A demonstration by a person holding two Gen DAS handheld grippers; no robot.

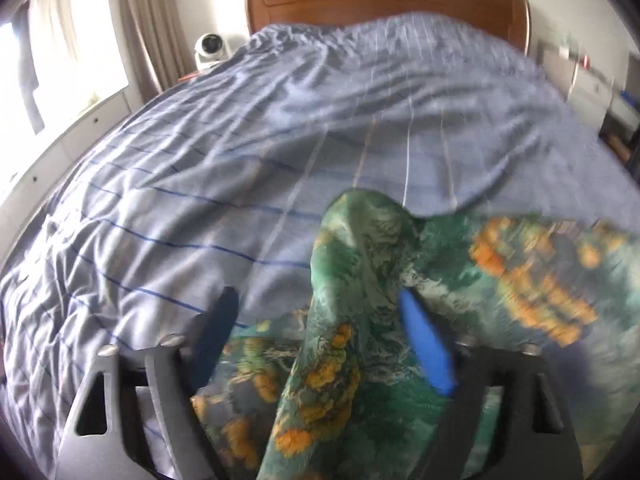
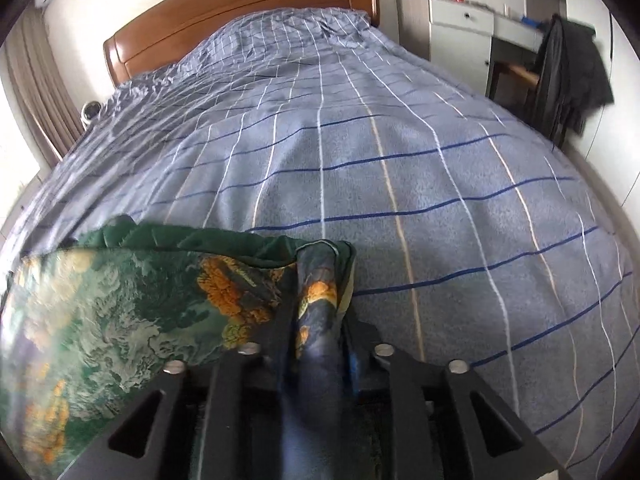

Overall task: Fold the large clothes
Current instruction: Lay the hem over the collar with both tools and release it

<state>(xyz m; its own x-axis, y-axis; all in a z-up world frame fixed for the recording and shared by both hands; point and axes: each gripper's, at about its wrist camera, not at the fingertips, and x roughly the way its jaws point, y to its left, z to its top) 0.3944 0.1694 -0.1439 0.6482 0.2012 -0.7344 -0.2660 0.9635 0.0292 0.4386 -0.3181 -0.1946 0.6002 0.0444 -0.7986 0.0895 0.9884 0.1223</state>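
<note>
Left claw [image 1: 316, 312] gapes around green garment [image 1: 360, 264] (blurred); right claw [image 2: 316, 280] pinches it.

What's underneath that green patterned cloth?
The green cloth lies on a blue checked bedcover, which spreads out past it. Whatever sits directly beneath the cloth is covered.

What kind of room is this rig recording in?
A bedroom, almost certainly: a bed with a wooden headboard and a blue checked cover, curtains at the window, and a white drawer unit by the wall.
</note>
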